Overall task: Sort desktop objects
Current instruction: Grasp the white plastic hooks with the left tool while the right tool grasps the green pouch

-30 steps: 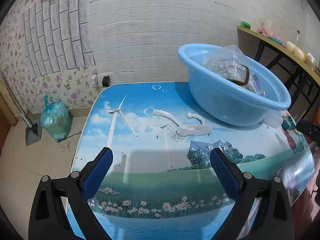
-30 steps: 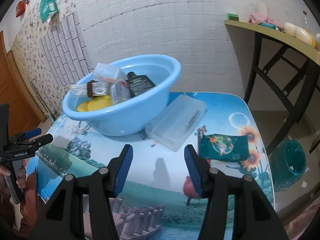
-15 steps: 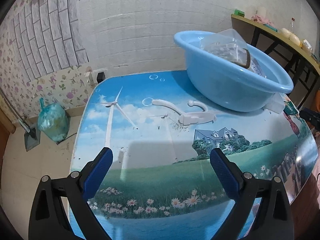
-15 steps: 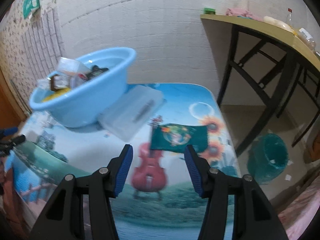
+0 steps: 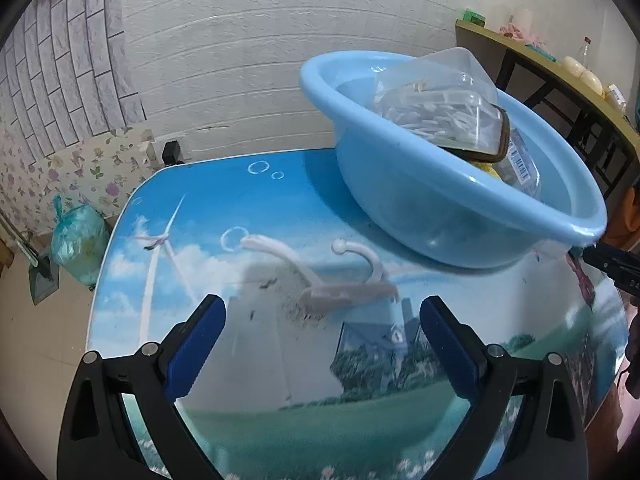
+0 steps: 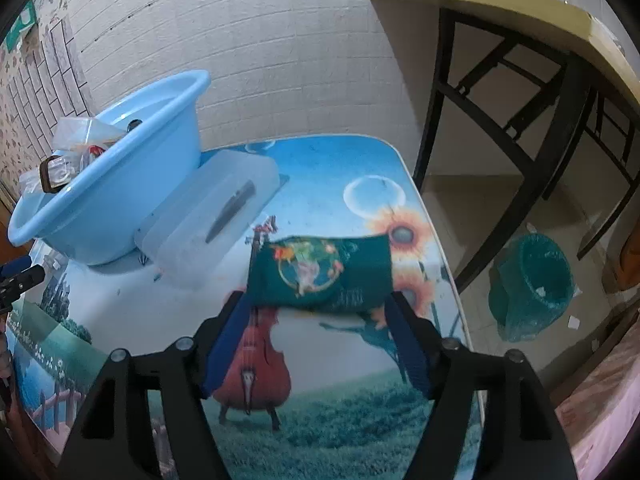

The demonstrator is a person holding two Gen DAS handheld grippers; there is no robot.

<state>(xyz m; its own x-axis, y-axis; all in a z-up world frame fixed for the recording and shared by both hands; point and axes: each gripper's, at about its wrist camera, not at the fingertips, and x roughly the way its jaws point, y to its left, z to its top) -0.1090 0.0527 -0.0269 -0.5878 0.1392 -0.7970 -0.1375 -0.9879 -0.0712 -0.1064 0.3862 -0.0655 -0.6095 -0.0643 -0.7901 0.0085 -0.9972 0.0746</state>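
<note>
From the left wrist camera, the left gripper (image 5: 322, 316) fills the bottom of the frame with its blue-padded jaws spread wide and nothing between them. Just above the gap, at frame centre, a white plastic double hook (image 5: 340, 276) lies flat on the picture-printed tabletop (image 5: 248, 384), with dark crumbs scattered beside it. In the upper right sits a light blue basin (image 5: 448, 200), holding a clear lidded box of small pale items (image 5: 436, 112) and other packets. A black fingertip of the right gripper (image 5: 612, 264) pokes in at the right edge. Off the table at the left edge, a tied green bag (image 5: 80, 240) rests on the floor beside the floral wall.

From the right wrist camera, the right gripper (image 6: 316, 308) rises from the bottom of the frame; its jaws are opening, and the near edge of a dark green packet with a round colourful picture (image 6: 320, 272) lies between the pad tips at frame centre, flat on the tabletop (image 6: 360, 408). Whether the pads touch it is unclear. To the upper left of the packet, a frosted translucent case (image 6: 212, 224) leans against the blue basin (image 6: 120, 192), which stands at the left edge, full of small items. The tip of the left gripper (image 6: 20, 280) shows at the far left. A green-lined waste bin (image 6: 532, 280) stands on the floor at the right, beneath a dark-framed side table (image 6: 520, 12).
</note>
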